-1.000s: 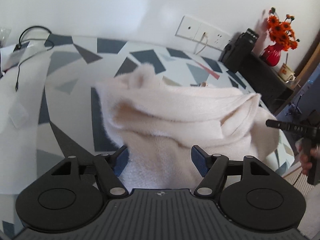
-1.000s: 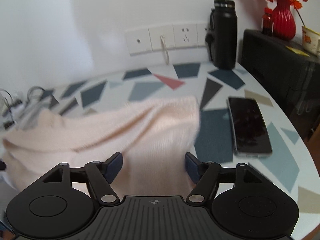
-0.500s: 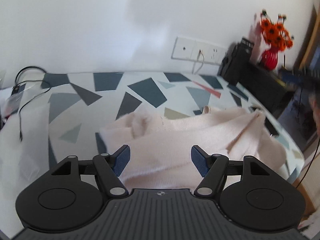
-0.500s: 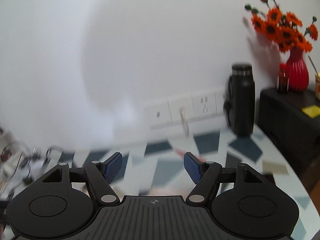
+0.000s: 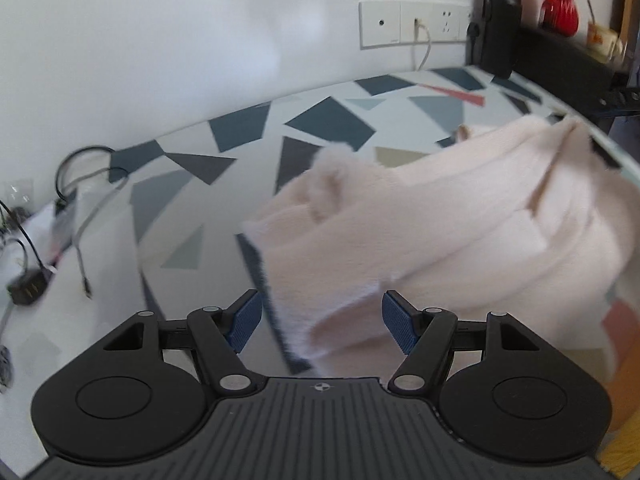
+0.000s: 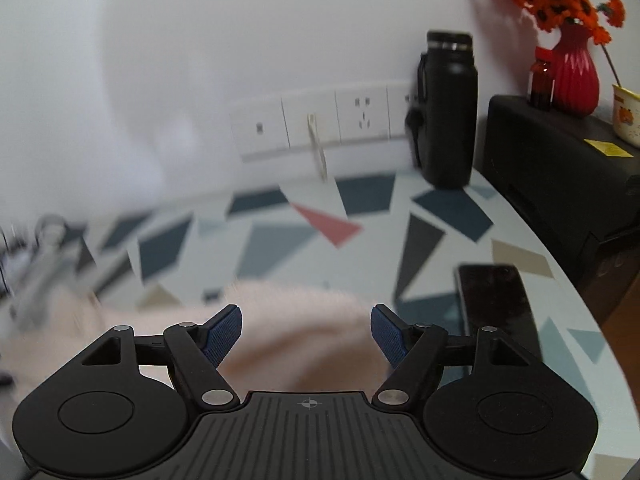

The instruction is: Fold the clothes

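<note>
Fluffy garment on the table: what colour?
Pale pink fluffy garment, plain, no pattern; clearest in the left wrist view.

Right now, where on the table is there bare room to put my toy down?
Bare patterned tabletop lies between the fluffy pale pink garment and the white wall sockets. It is crowded by the tangled grey cables and beside the black phone.

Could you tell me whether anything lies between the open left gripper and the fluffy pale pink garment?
Nothing visible does. The left gripper has its jaws open directly before the fluffy pale pink garment; only the patterned tabletop lies around it.
</note>
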`<state>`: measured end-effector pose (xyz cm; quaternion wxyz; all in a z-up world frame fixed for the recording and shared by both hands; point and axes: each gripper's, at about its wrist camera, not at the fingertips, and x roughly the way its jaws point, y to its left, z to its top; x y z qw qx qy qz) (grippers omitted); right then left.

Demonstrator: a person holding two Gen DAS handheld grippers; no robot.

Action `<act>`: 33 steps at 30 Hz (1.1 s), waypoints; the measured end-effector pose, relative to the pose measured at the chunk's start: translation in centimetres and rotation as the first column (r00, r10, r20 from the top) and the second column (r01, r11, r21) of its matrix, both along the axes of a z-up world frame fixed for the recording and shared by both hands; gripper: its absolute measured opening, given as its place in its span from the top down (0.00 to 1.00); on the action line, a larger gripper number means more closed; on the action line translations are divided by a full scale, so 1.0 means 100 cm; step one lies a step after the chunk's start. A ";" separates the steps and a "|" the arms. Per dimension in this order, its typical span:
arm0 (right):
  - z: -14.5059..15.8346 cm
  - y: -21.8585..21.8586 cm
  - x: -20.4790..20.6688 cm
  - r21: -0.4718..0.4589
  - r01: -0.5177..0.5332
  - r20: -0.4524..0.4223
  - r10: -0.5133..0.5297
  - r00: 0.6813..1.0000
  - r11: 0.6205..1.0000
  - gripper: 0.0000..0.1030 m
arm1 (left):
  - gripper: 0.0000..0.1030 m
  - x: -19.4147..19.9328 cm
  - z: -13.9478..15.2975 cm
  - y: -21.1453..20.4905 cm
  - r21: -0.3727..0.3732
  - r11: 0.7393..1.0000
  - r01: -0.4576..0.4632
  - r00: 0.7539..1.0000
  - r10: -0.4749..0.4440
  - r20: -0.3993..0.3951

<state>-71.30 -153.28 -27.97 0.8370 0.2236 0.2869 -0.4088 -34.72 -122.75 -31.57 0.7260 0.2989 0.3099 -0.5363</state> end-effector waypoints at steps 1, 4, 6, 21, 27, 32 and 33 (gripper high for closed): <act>-0.004 0.001 0.001 0.002 -0.004 -0.025 0.004 1.000 1.000 0.33 | 0.33 0.000 -0.001 -0.002 0.010 1.000 0.004 1.000 -0.004 0.020; -0.014 0.000 0.000 0.012 0.023 -0.092 -0.022 0.996 1.000 0.33 | 0.33 0.002 -0.003 -0.008 0.021 1.000 0.013 0.999 -0.014 0.038; -0.018 -0.005 -0.003 0.023 0.051 -0.086 -0.049 0.995 0.998 0.34 | 0.33 0.003 -0.004 -0.012 0.019 1.000 0.012 1.000 -0.012 0.028; -0.048 -0.062 -0.015 0.239 0.200 0.000 -0.206 0.979 0.950 0.67 | 0.92 0.050 0.004 -0.010 -0.161 0.953 -0.256 0.937 0.204 -0.285; -0.038 -0.059 -0.024 0.204 0.232 0.038 -0.244 0.969 0.951 0.93 | 0.93 0.062 0.004 -0.007 -0.201 0.920 -0.336 0.896 0.246 -0.369; -0.007 -0.051 -0.029 0.110 0.219 0.105 -0.231 0.967 0.969 0.93 | 0.93 0.068 0.016 -0.005 -0.230 0.890 -0.394 0.865 0.275 -0.420; -0.002 -0.053 -0.029 0.100 0.218 0.118 -0.230 0.966 0.971 0.94 | 0.93 0.069 0.018 -0.007 -0.236 0.887 -0.397 0.866 0.278 -0.416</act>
